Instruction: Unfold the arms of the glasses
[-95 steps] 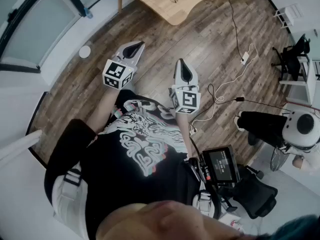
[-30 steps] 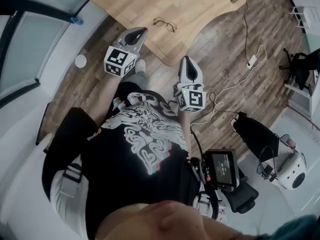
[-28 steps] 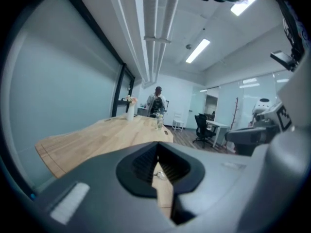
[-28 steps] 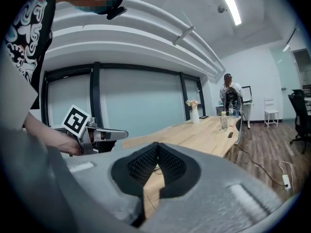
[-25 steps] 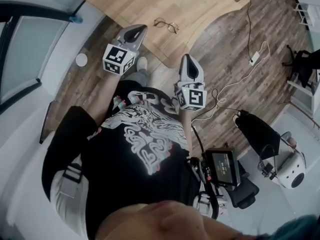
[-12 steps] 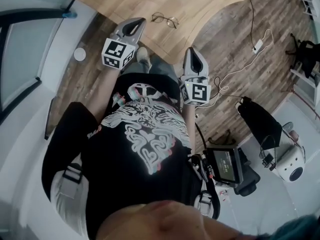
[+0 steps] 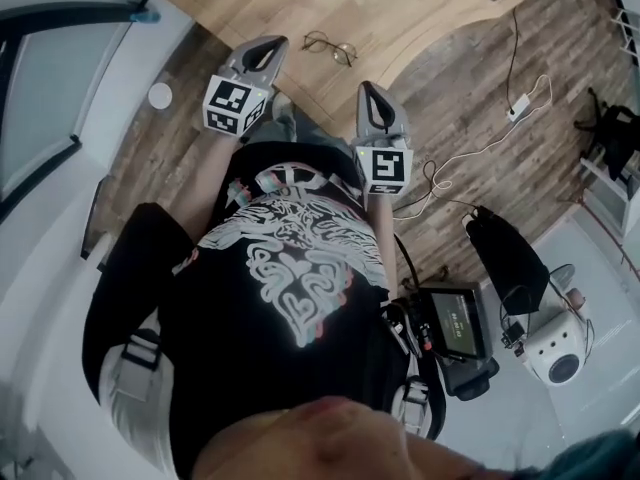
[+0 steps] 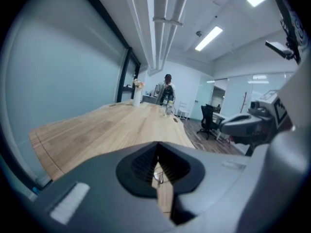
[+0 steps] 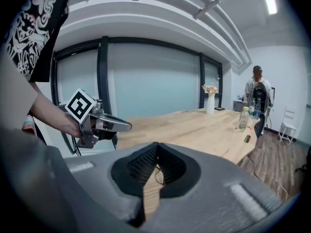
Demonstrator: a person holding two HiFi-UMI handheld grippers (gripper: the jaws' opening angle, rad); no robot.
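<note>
Thin wire-framed glasses [image 7: 330, 46] lie on the light wooden table [image 7: 420, 8] near its front edge; whether their arms are folded I cannot tell. My left gripper [image 7: 270, 45] hovers at the table edge just left of them, jaws shut and empty. Just short of the edge, below and right of the glasses, my right gripper [image 7: 367, 89] is also shut and empty. Through the shut jaws of the left gripper [image 8: 156, 152] a sliver of the glasses [image 8: 158, 174] shows. The right gripper [image 9: 156, 152] likewise frames the glasses [image 9: 159, 177].
A clear bottle [image 9: 242, 118] and a white vase [image 9: 210, 103] stand far down the table, where a person [image 9: 256, 93] stands. White cables [image 7: 480, 148] trail over the wood floor on the right. A glass wall [image 7: 60, 78] runs along the left.
Both grippers have come forward to the table's front edge, so the glasses now sit close ahead of them. The right gripper has rolled slightly. Both stayed shut.
</note>
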